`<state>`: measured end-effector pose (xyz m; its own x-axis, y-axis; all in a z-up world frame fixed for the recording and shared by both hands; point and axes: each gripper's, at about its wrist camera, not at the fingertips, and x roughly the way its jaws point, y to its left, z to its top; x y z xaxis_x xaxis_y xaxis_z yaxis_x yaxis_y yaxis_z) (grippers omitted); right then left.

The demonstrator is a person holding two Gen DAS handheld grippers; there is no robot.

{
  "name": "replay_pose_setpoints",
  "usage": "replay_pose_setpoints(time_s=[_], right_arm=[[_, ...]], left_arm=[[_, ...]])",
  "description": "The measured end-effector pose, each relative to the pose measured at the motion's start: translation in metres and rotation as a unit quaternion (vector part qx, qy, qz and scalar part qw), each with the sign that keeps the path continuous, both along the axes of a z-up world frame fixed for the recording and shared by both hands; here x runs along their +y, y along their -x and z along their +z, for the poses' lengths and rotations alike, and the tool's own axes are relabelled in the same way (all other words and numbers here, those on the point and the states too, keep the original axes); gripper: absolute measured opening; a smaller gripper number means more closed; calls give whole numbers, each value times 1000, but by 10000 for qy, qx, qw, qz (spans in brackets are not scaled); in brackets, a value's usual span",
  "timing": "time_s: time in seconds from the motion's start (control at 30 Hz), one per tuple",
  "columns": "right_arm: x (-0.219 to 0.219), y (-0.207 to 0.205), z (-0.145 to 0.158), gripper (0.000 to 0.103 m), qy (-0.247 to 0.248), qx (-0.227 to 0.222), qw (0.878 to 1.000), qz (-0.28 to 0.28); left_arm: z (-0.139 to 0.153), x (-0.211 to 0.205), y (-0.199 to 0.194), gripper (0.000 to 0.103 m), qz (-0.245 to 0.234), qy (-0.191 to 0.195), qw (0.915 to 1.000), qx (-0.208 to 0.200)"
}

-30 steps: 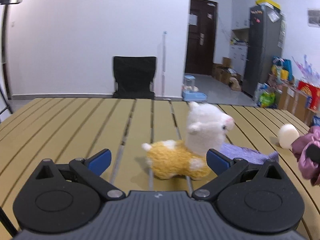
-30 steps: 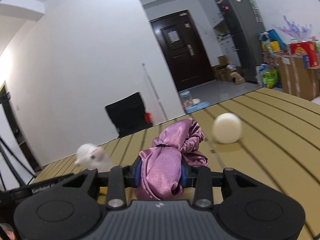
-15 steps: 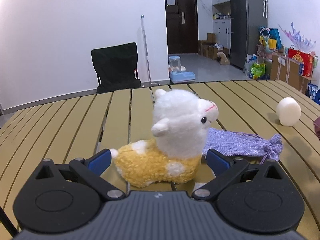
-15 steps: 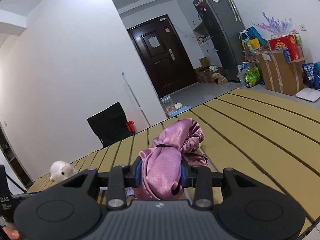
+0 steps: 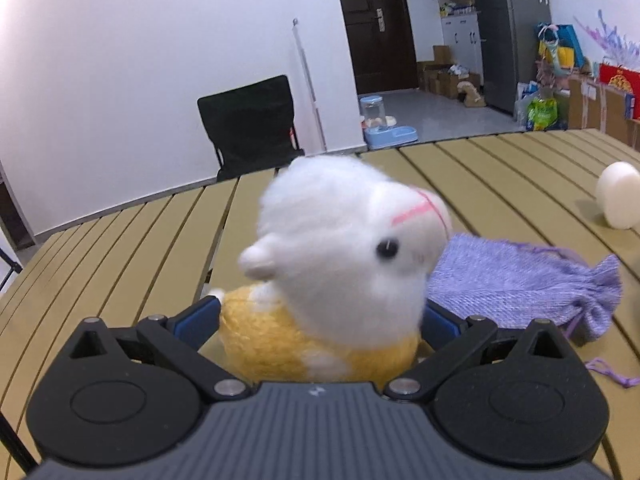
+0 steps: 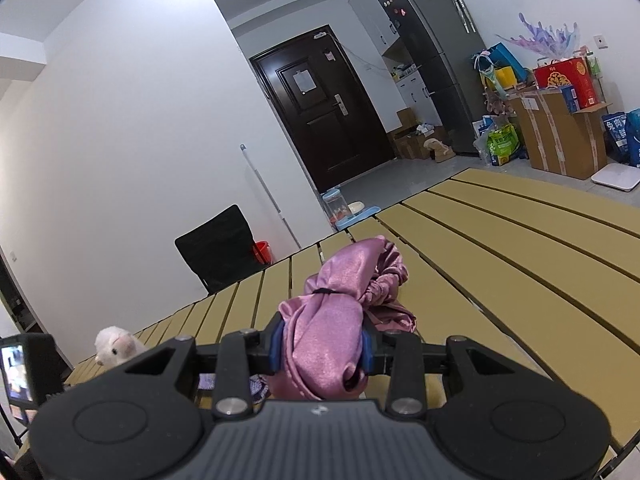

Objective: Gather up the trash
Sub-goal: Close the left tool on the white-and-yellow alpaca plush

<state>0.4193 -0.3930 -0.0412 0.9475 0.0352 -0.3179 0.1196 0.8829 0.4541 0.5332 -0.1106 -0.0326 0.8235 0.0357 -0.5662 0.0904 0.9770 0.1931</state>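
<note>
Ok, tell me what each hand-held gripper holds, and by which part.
Right hand-held gripper: shut on the pink cloth, clamped across its bunched middle. Left hand-held gripper: open around the plush, holding nothing.

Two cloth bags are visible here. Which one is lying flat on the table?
The knitted lilac bag, beside the plush toy. The shiny pink bag is clamped in the right gripper.

Left tongs (image 5: pixel 316 320) advanced; plush alpaca (image 5: pixel 336 272) now between open fingers.
</note>
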Motion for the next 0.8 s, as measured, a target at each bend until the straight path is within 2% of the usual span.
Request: replay_pose_setpoints(time_s=[0.17, 0.27, 0.47, 0.8], right_arm=[[-2, -1, 0, 35, -22, -9, 10000, 22], [-4, -1, 0, 35, -24, -15, 10000, 29], [-4, -1, -1, 35, -33, -12, 10000, 53], [-3, 7, 3, 35, -8, -92, 9997, 209]], left_arm=[[-8, 14, -10, 103, 100, 349, 9989, 307], [-6, 19, -11, 103, 95, 519, 9982, 294], [-3, 19, -7, 95, 2, 406, 9989, 223], [12, 16, 23, 94, -15, 222, 9997, -29]])
